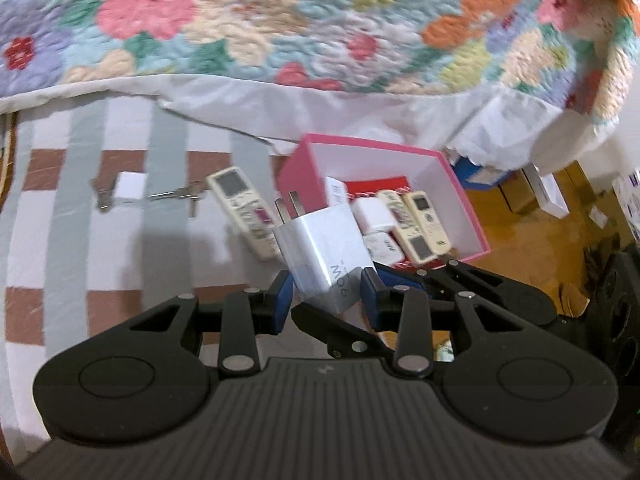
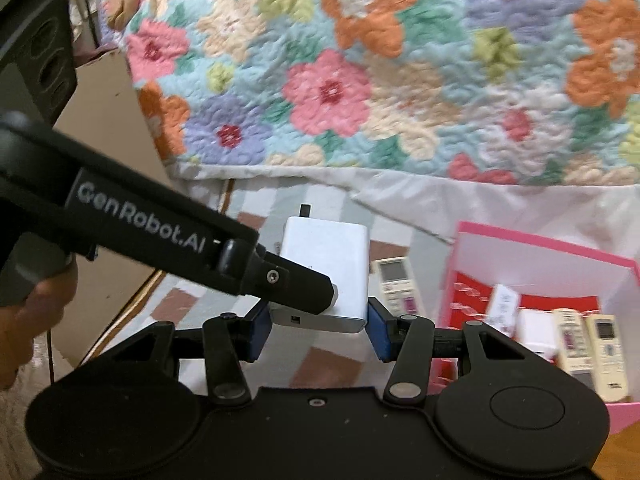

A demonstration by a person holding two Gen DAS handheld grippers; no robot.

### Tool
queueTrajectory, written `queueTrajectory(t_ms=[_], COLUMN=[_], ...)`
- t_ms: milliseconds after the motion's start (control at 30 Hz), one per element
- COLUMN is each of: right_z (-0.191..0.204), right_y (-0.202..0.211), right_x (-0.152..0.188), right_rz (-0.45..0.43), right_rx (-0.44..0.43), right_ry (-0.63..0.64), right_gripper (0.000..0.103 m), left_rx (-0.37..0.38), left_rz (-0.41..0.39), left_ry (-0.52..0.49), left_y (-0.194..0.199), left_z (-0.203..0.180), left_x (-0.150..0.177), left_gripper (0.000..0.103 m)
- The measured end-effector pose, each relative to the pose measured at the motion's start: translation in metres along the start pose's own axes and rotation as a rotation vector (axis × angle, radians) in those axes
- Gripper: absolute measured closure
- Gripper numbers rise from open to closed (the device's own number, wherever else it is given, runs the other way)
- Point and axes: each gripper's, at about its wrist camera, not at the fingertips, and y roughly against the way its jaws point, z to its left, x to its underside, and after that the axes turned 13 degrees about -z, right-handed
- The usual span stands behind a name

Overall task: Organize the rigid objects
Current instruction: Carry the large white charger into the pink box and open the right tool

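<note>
A white wall charger [image 1: 326, 252] with metal prongs sits between the blue pads of my left gripper [image 1: 326, 300]. The same charger [image 2: 326, 276] also sits between the pads of my right gripper [image 2: 320, 328]; both grip it above the striped sheet. The left gripper's finger [image 2: 296, 280] crosses in front of it in the right wrist view. A pink box [image 1: 460, 184] to the right holds two cream remotes [image 1: 416, 220] and small white adapters [image 1: 374, 216]. It also shows in the right wrist view [image 2: 520, 240].
A cream remote [image 1: 244, 208], keys [image 1: 180, 196] and a small white cube [image 1: 130, 186] lie on the striped sheet [image 1: 80, 240]. A floral quilt [image 1: 280, 20] lies behind. Cardboard boxes [image 1: 532, 196] stand on the floor at the right.
</note>
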Motion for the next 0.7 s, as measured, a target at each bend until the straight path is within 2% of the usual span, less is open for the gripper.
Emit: queueTrajectory(t_ms=[133,300,433,533,633,700], right_z=[-0.032,-0.077,-0.113,-0.137,-0.151,-0.155], right_y=[0.008,-0.008,-0.036,-0.044,-0.052,-0.064], right_x=[-0.003,-0.003,0.005,0.015,0.024,0.028], right_rz=[0.003,0.049,0.102,0.098,0.100,0.133], right_rx=[0.037,0.063,0.077,0.081,0.054,0.055], right_ry=[-0.048,-0.109,-0.188,-0.272,-0.294,-0.290], right_gripper=[0.047,0.047,0.048,0.048,0.048,0.048], left_rx=[0.013,-0.031,-0.075,-0.046,-0.047,-0.063], left_rz=[0.057,0.129,0.184,0.210,0.234,0.251], left_ry=[-0.029,-0.062,-0.075,-0.119,-0.114,-0.099], left_y=[-0.029,-0.080,-0.127,-0.151,-0.167,-0.179], left_z=[-0.029,-0.054,-0.063,-0.066,-0.064,-0.061], left_x=[-0.013,-0.029,-0.037,-0.040,-0.041,-0.040], left_gripper=[0.068,0.068,0.068,0.069,0.070,0.072])
